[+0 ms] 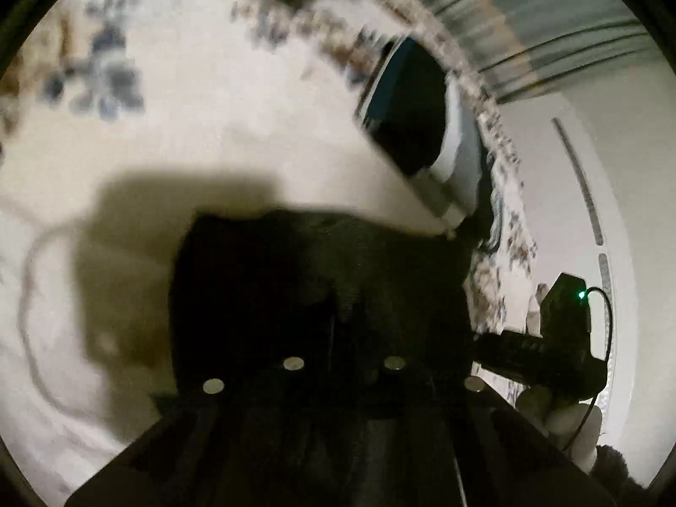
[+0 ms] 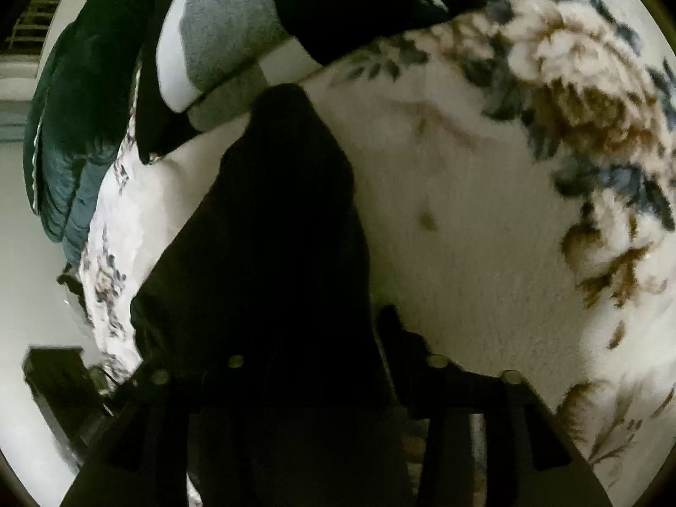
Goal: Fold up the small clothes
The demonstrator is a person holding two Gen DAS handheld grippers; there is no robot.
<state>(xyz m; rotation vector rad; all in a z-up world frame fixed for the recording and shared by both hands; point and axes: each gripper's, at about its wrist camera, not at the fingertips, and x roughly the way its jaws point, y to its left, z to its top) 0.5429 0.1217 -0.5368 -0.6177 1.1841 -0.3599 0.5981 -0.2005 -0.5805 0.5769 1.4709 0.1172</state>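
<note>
A black garment (image 1: 295,279) fills the space in front of my left gripper (image 1: 338,321). The dark fingers blend into the cloth, so whether the jaws are open or shut does not show. In the right wrist view the same black garment (image 2: 270,228) drapes over my right gripper (image 2: 312,338); its jaws appear shut on the cloth. The garment hangs a little above a cream floral blanket (image 2: 486,177). The other gripper (image 1: 549,338) shows at the right of the left wrist view, with a green light.
A folded striped grey, white and black cloth (image 2: 236,42) lies at the far edge of the blanket, also in the left wrist view (image 1: 414,126). A dark green quilted item (image 2: 72,135) hangs off the blanket's edge. White floor (image 1: 549,211) lies beyond.
</note>
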